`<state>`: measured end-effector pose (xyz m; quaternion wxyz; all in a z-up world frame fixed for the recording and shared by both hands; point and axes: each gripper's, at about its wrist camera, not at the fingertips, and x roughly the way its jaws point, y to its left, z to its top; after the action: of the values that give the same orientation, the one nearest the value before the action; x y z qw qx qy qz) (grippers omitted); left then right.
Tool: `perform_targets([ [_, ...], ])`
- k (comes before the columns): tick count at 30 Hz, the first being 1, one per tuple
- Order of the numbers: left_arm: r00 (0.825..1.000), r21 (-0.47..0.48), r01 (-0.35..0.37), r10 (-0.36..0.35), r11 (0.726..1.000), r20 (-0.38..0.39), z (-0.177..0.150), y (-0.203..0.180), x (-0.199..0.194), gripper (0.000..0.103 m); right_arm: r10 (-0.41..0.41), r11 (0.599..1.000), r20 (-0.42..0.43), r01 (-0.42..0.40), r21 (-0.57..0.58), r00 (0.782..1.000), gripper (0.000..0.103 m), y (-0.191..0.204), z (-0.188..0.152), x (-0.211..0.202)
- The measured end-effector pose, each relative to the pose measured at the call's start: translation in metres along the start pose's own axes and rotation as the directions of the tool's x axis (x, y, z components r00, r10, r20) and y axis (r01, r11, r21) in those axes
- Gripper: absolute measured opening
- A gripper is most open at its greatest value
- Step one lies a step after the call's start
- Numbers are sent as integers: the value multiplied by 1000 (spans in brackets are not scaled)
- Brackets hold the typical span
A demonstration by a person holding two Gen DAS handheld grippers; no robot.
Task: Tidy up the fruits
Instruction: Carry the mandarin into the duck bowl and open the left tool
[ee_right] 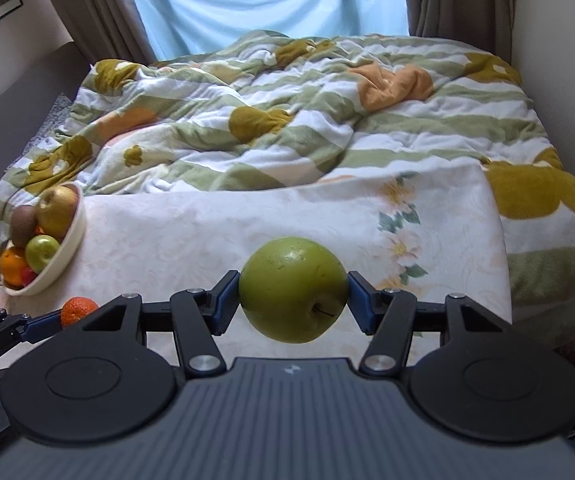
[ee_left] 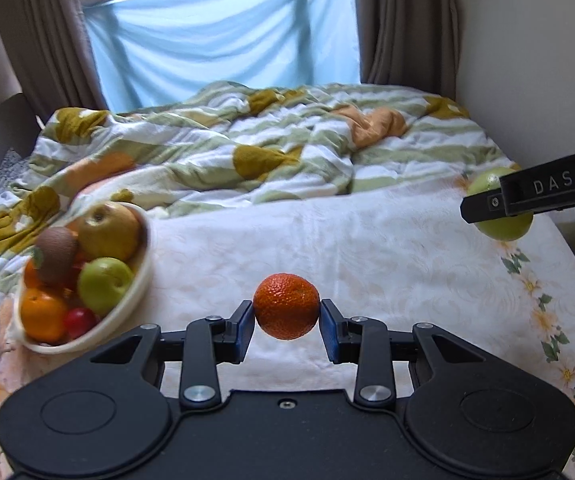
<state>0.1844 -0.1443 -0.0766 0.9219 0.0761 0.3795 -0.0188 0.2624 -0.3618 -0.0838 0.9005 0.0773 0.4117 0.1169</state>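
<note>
We had both fruits lifted: the left hand-held gripper (ee_left: 286, 316) clenched a small orange (ee_left: 286, 306) just right of the bowl (ee_left: 143, 280), the right hand-held gripper (ee_right: 293, 300) grasped a green apple (ee_right: 293, 294) farther right. Next, we judged, both needed carrying to the bowl.

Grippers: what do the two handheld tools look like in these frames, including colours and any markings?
Both are black, with two round discs at the base, linkage arms on silver pivots and blue pads. The left gripper shows a smooth base; the right gripper a ribbed grey one with a small logo, and white "DAS" lettering on its side.
</note>
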Motion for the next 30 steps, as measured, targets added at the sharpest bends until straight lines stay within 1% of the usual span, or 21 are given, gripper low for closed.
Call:
perform_targets([
  [9, 997, -88, -20, 26, 996, 72, 3, 57, -48, 39, 33, 998, 65, -30, -47, 997, 72, 66, 14, -38],
  [15, 995, -114, -22, 33, 993, 99, 6, 102, -68, 39, 59, 996, 86, -52, -78, 995, 72, 121, 18, -52],
  [22, 993, -137, -28, 43, 990, 109, 10, 163, -70, 39, 76, 993, 94, -67, -92, 993, 72, 185, 24, -49],
  [30, 996, -147, -14, 28, 989, 90, 11, 225, -48, 39, 72, 994, 80, -66, -85, 994, 72, 243, 28, -25],
])
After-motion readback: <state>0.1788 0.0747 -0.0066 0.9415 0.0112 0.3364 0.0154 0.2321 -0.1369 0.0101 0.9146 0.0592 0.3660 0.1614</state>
